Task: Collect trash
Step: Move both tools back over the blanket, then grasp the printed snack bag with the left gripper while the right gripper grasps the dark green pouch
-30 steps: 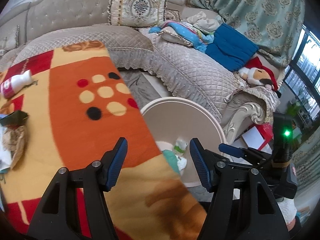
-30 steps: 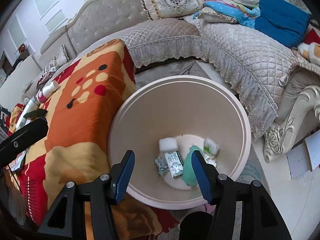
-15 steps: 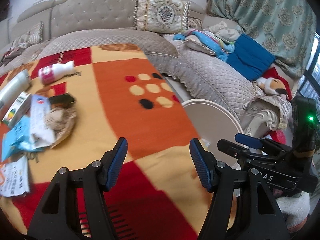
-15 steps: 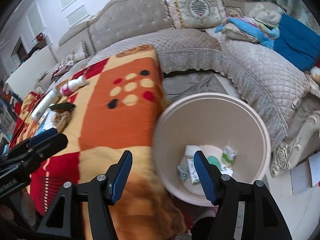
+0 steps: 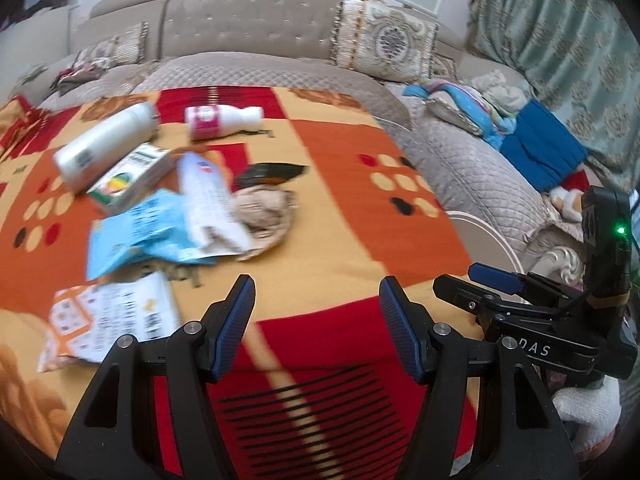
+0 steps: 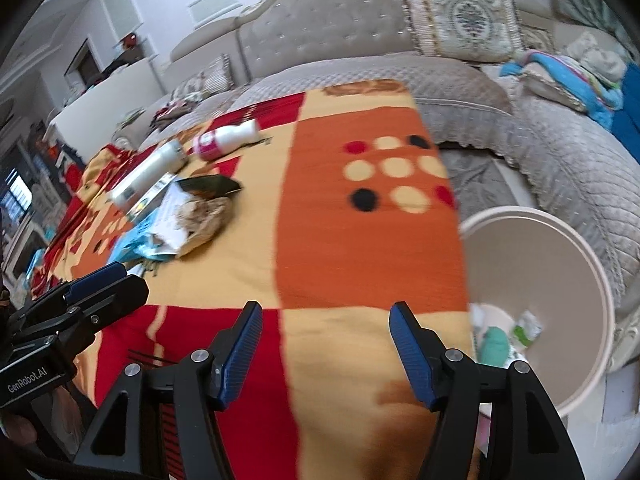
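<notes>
Both of my views have swung away from the bin [image 6: 560, 280] and now look over the counter [image 5: 340, 208] with its bright orange, red and yellow blanket. Right gripper [image 6: 326, 346] has just been opening its fingers, and nothing sits between them. Left gripper [image 5: 318, 324] has its fingers spread too, with only blanket showing in the gap.

Trash lies in a heap on the far left part of the counter. I see a white tube [image 5: 104, 144] lying on its side, and a small white bottle [image 5: 222, 120] with a pink label beside it. A box [image 5: 132, 178] leans against the tube. Near it are a blue wrapper [image 5: 140, 232], a white printed sheet [image 5: 208, 200], a crumpled brown paper [image 5: 268, 212] and a dark wrapper [image 5: 272, 174]. One more printed packet [image 5: 108, 320] lies close to my left fingers. All the print is too blurry to read.

Some scraps lie at the bottom of the bin, which stands beside the counter on the right.

I can read "DAS" on the right gripper in the left view, and "GenRobot.AI" on the left gripper in the right view.
</notes>
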`<state>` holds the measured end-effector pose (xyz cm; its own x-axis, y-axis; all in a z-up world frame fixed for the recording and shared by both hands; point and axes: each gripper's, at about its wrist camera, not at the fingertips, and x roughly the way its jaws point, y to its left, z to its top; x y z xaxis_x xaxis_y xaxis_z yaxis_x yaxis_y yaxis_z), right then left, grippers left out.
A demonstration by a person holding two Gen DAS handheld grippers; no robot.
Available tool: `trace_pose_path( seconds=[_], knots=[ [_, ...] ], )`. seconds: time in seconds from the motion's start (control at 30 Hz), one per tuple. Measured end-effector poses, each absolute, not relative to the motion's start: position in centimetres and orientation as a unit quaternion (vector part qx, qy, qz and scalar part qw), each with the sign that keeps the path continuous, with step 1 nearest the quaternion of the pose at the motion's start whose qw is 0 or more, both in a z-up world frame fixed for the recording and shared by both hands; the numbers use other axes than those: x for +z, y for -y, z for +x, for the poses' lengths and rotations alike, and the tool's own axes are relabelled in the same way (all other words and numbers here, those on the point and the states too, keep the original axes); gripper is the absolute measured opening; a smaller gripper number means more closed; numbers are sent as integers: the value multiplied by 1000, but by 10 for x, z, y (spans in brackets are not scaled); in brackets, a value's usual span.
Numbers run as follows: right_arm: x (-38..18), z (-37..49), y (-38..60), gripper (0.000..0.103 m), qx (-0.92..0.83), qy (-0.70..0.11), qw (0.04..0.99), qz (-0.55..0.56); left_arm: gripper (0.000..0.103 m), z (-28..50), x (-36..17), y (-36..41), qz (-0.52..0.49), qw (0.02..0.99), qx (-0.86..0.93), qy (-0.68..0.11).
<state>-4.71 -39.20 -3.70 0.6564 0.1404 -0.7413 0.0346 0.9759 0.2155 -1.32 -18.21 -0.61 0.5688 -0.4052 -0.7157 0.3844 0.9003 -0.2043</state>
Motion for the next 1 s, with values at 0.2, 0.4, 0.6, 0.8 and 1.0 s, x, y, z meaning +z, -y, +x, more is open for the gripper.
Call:
trace_pose_path(
  seconds=[0.2, 0.4, 0.6, 0.8, 1.0],
  knots=[
    [-39, -29, 355, 64, 61, -423, 900, 86, 63, -24, -8, 136, -20, 887, -206, -412],
    [-41, -16, 326, 65, 87, -430, 896, 69, 63, -38, -27, 91, -18, 884, -183, -430],
    [-41, -8, 313, 65, 98, -435, 893, 59, 63, -22, -42, 42, -31, 890, -118, -439],
    [-45, -3, 303, 65, 104, -443, 889, 56, 63, 13, -48, -15, -75, 895, -56, -437],
    [-45, 6, 294, 65, 111, -447, 886, 47, 63, 34, -47, -60, -113, 892, -23, -437]
  ],
)
